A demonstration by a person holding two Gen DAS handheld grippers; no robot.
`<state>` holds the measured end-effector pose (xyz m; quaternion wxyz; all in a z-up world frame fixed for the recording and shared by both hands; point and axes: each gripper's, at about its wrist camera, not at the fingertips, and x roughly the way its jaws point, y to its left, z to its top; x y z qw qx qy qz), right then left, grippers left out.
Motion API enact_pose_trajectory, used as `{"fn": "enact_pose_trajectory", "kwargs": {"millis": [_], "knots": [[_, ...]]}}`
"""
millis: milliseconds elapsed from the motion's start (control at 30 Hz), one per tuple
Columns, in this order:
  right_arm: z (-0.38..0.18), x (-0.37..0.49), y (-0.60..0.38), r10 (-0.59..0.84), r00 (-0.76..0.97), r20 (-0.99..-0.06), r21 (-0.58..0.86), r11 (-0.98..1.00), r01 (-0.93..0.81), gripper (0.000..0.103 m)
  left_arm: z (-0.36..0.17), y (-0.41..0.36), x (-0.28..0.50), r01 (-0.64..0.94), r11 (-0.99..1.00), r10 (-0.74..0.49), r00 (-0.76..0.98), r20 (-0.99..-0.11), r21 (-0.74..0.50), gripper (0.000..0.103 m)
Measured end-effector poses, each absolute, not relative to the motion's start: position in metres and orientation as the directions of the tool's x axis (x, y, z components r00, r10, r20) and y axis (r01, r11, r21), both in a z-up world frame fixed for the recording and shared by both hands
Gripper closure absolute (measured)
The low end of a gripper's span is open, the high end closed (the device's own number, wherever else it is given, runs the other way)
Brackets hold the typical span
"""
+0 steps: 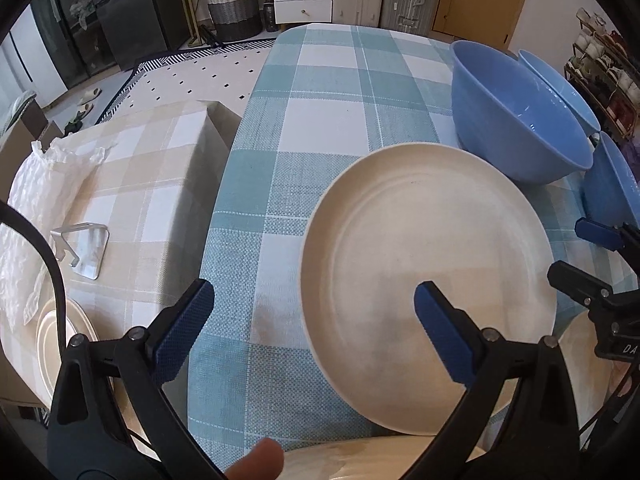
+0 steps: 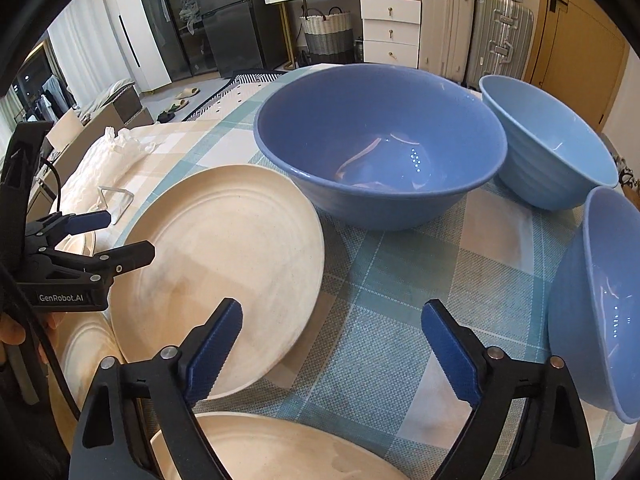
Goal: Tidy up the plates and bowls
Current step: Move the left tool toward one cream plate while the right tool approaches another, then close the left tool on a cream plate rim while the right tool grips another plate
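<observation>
1. Left gripper (image 1: 316, 308) is spread wide with nothing between the pads. Its right pad hangs over the near floor of the cream plate (image 1: 428, 284); its left pad sits out over the blue-checked tablecloth (image 1: 320, 92). No grasp yet.

2. Right gripper (image 2: 332, 332) is likewise released and empty, pads apart above bare cloth. The same cream plate (image 2: 224, 264) lies just to its left, and a second cream plate (image 2: 276, 452) peeks in beneath it at the bottom edge.

3. Ahead of the right gripper stands the big blue bowl (image 2: 380, 148), upright, its wall touching or just overlapping the plate's far rim; I cannot tell which. Beyond it on the right is a lighter blue bowl (image 2: 548, 140), and hard on the right a third blue bowl (image 2: 592, 300), tipped toward the camera.

4. Likely step: pinching the plate's rim with the left gripper to stack it.

5. Doing it well, in my judgement: shift so the rim sits between the pads, one pad above and one under the lip, then close firmly.

6. Lift toward yourself, away from the big bowl, so the far rim doesn't catch it.
</observation>
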<state>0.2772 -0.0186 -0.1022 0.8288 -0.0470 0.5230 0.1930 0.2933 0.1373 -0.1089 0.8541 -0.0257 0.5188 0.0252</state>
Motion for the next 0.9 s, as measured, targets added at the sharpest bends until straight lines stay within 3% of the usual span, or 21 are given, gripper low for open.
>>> {"fn": "enact_pose_trajectory", "kwargs": {"millis": [67, 133, 267, 433, 567, 767, 900], "knots": [[-0.107, 0.28, -0.017, 0.281, 0.354, -0.892, 0.143, 0.918, -0.369, 0.026, -0.112, 0.136, 0.294, -0.063, 0.998, 0.013, 0.453, -0.891, -0.017, 0.01], [-0.111, 0.281, -0.015, 0.29, 0.341, -0.894, 0.156, 0.916, -0.369, 0.027, -0.115, 0.137, 0.295, -0.06, 0.998, 0.006, 0.443, -0.896, -0.023, 0.013], [-0.116, 0.283, -0.012, 0.314, 0.315, -0.896, 0.188, 0.909, -0.371, 0.036, -0.119, 0.14, 0.296, -0.072, 0.997, -0.002, 0.434, -0.901, -0.037, 0.03], [-0.12, 0.283, -0.005, 0.31, 0.303, -0.901, 0.186, 0.908, -0.375, 0.05, -0.124, 0.141, 0.298, -0.074, 0.995, -0.029, 0.414, -0.91, -0.065, 0.034], [-0.124, 0.284, 0.0, 0.284, 0.294, -0.913, 0.163, 0.913, -0.374, 0.056, -0.126, 0.14, 0.297, -0.063, 0.995, -0.048, 0.409, -0.911, -0.081, 0.048], [-0.128, 0.287, 0.001, 0.294, 0.285, -0.912, 0.179, 0.912, -0.369, 0.065, -0.127, 0.138, 0.297, -0.069, 0.993, -0.059, 0.409, -0.91, -0.096, 0.052], [-0.13, 0.287, 0.004, 0.309, 0.279, -0.909, 0.199, 0.912, -0.359, 0.079, -0.127, 0.14, 0.295, -0.065, 0.992, -0.07, 0.421, -0.905, -0.107, 0.054]]}}
